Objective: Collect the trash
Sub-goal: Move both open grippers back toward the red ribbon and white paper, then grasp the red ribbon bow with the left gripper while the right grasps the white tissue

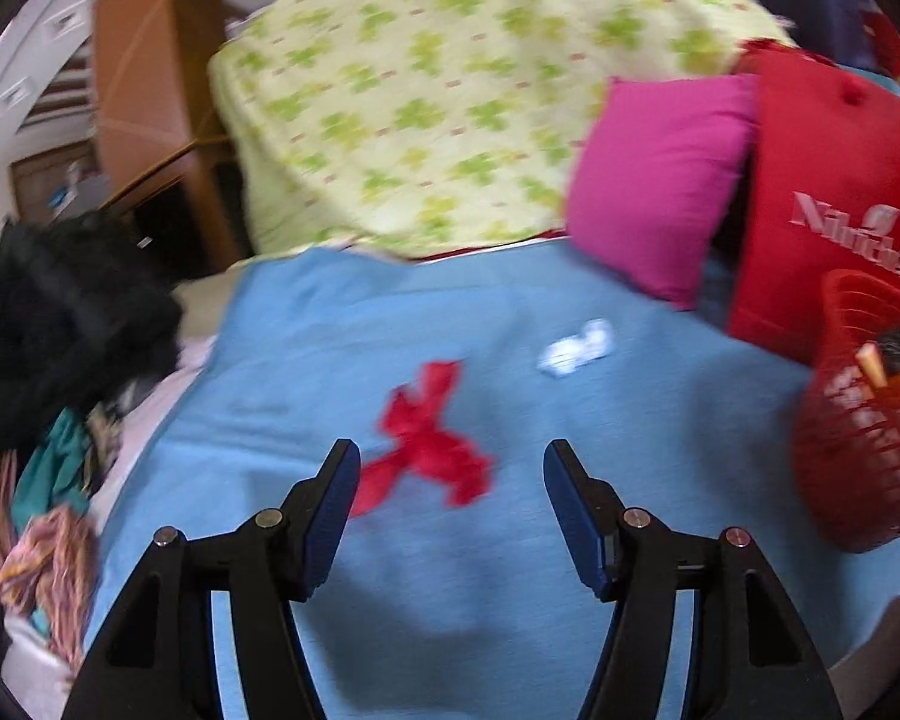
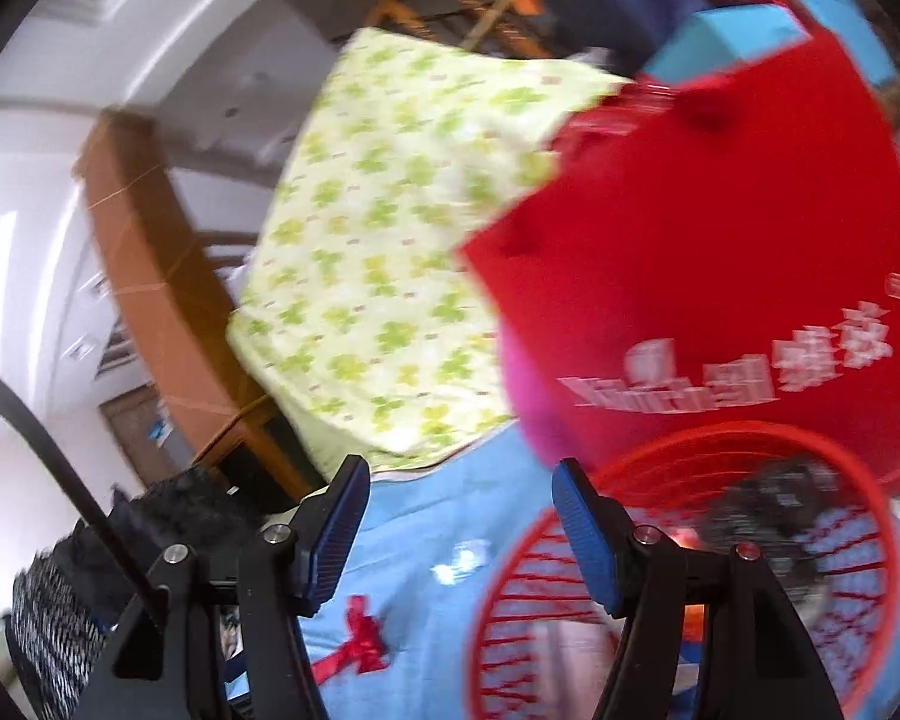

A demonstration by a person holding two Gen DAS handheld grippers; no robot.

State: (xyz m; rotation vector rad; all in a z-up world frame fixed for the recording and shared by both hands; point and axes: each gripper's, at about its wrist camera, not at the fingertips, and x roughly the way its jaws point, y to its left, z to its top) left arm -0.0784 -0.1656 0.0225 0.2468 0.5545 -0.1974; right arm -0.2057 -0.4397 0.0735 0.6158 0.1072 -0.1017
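Looking through the left wrist cam, I had the left gripper (image 1: 447, 468) hanging over the blue blanket (image 1: 480, 570) with its jaws apart and nothing in them. The red ribbon bow (image 1: 429, 444) lay flat on the blanket right past the fingertips, closer to the left finger. A crumpled white scrap (image 1: 576, 348) sat further off, well apart from the claw. The red mesh basket (image 1: 858, 450) was off to the right with some junk already inside, beside a red bag (image 1: 828, 180) and a pink pillow (image 1: 660, 180).

On the right wrist cam, the right gripper (image 2: 459, 486) was spread open and empty too, up beside the basket's (image 2: 690, 438) rim. The bow (image 2: 357, 639) and scrap (image 2: 462, 561) showed below between the fingers. A green-patterned quilt (image 2: 390, 252) was piled behind. Everything was pretty blurry.
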